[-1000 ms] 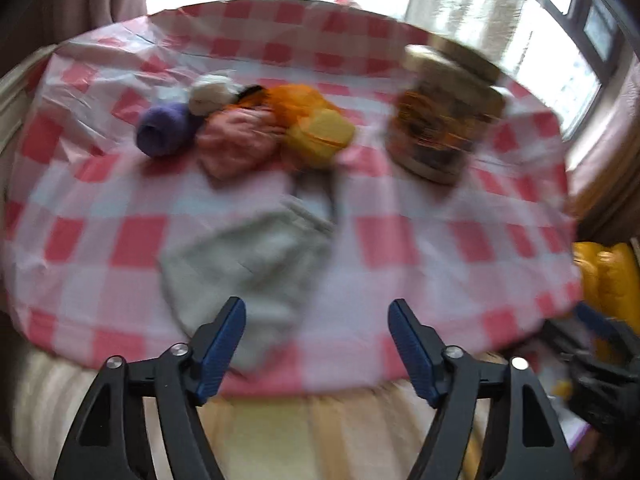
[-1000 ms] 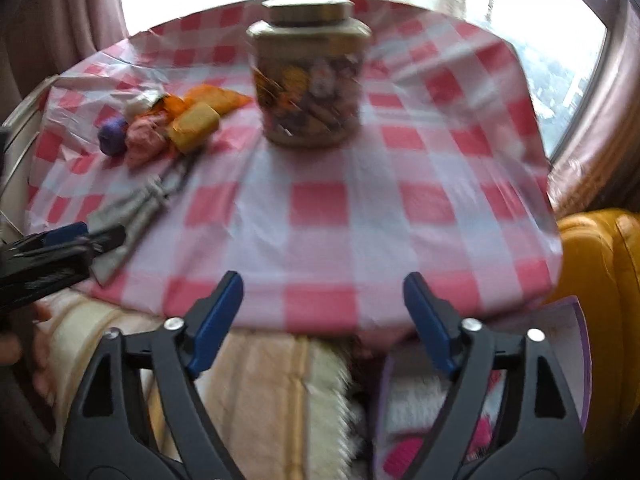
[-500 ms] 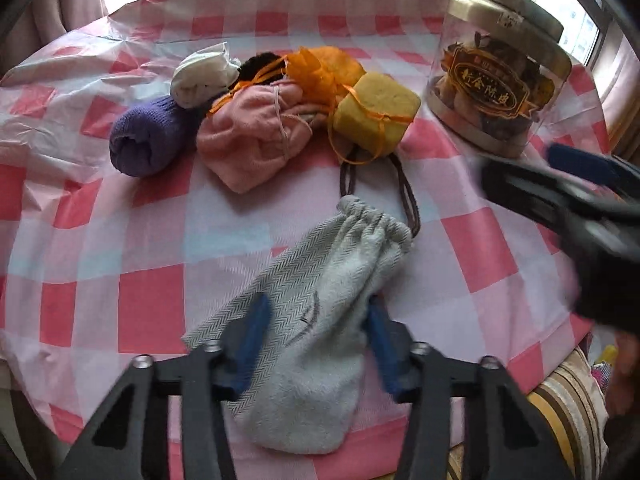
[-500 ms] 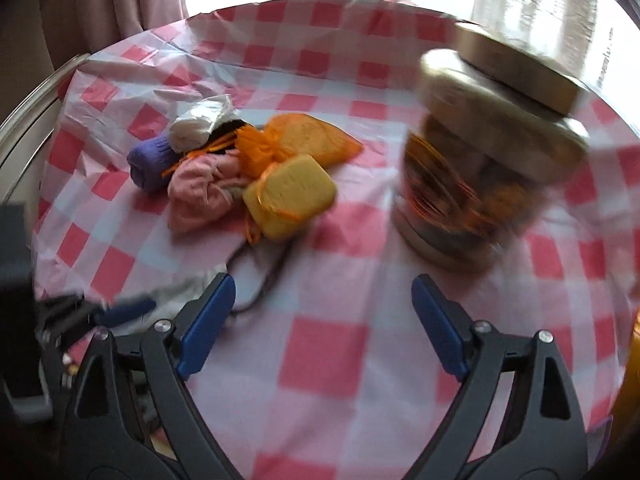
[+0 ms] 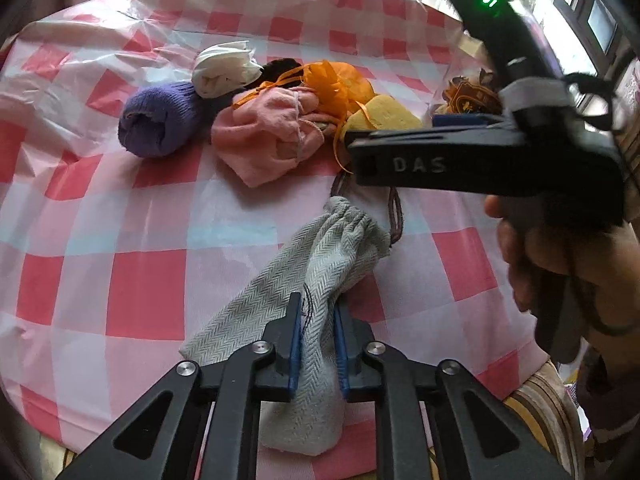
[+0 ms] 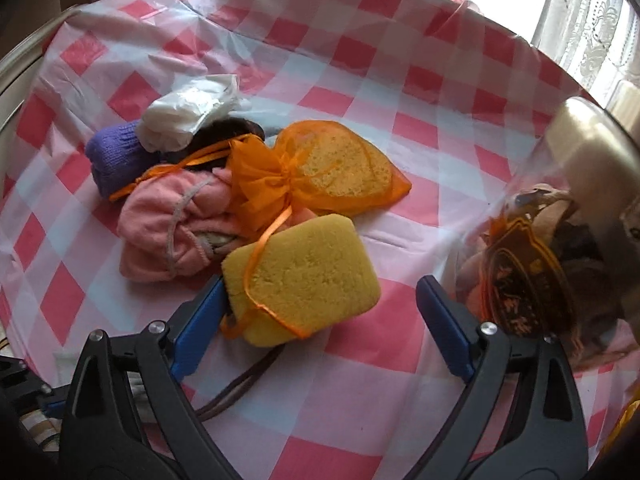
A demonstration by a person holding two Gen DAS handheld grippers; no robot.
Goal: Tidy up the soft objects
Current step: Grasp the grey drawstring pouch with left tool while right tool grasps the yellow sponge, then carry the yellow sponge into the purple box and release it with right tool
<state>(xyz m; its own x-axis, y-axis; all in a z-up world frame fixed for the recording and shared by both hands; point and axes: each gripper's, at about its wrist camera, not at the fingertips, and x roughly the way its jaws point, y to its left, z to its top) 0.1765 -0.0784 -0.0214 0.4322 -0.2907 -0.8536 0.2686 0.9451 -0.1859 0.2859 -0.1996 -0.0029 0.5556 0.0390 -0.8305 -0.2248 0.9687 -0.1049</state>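
The left gripper (image 5: 316, 344) had just closed its jaws on the grey drawstring pouch (image 5: 320, 264) lying on the checked tablecloth (image 5: 140, 292). The right gripper (image 6: 320, 320) hung open around the yellow sponge (image 6: 308, 276), whose orange ribbon (image 6: 256, 256) might snag and drag the neighbouring orange mesh bag (image 6: 340, 164).

My two black clamp grippers

Left gripper (image 5: 316, 344) and right gripper (image 6: 320, 320): blue pads, silver screws; "DAS" lettering, green light on the right one.
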